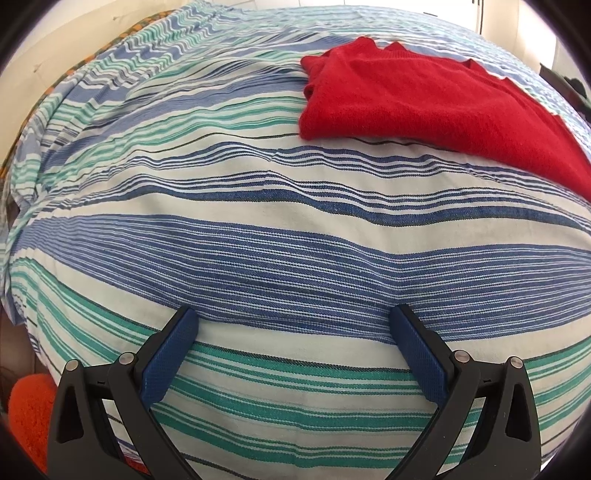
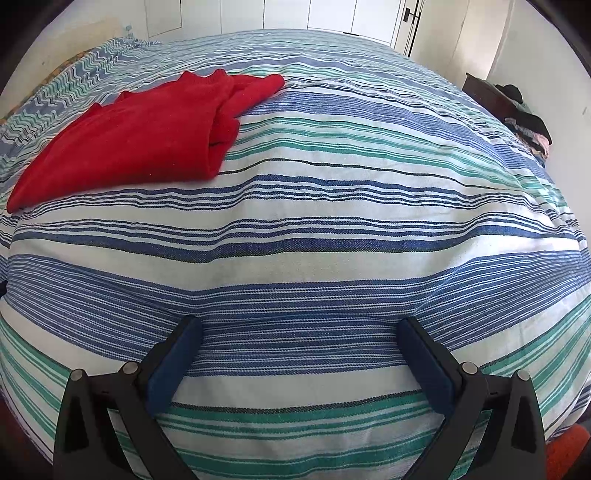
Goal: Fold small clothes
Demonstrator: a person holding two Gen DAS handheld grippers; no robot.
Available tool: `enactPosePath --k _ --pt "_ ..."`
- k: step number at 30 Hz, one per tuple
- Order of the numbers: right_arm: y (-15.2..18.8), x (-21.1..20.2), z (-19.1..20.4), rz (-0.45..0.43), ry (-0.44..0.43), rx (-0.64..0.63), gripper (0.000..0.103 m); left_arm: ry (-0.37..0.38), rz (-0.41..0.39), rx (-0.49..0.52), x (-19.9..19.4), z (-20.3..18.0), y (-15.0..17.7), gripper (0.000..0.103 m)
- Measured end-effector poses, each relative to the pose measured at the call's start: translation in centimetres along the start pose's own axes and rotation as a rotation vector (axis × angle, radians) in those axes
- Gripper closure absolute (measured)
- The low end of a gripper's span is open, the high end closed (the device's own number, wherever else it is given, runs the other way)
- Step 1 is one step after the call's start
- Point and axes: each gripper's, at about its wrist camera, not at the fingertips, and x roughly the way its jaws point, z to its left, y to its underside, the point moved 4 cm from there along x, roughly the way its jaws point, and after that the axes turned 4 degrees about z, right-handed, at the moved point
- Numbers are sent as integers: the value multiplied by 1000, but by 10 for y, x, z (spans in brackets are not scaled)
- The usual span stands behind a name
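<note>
A red knit sweater (image 1: pixel 424 99) lies folded on the striped bedspread (image 1: pixel 258 240), at the upper right of the left wrist view. It also shows in the right wrist view (image 2: pixel 140 140) at the upper left, with a sleeve end reaching toward the bed's middle. My left gripper (image 1: pixel 295 317) is open and empty, low over the bedspread, well short of the sweater. My right gripper (image 2: pixel 299 326) is open and empty too, over the bedspread (image 2: pixel 332 240), to the right of the sweater and nearer than it.
An orange fuzzy thing (image 1: pixel 29 417) sits below the bed's edge at the lower left. A dark piece of furniture with piled clothes (image 2: pixel 524 118) stands by the wall at the right. White closet doors (image 2: pixel 332 14) are beyond the bed.
</note>
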Motion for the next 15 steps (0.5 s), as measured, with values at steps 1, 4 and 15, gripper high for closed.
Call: enactPosePath --k 1,4,15 --pt "0 0 0 -1 -3 1 0 -5 6 3 0 0 -1 1" --pt "1 -1 1 -15 0 3 0 -9 31 2 0 0 -3 1" --pt "1 -1 2 -27 15 16 0 32 -6 9 1 4 0 1"
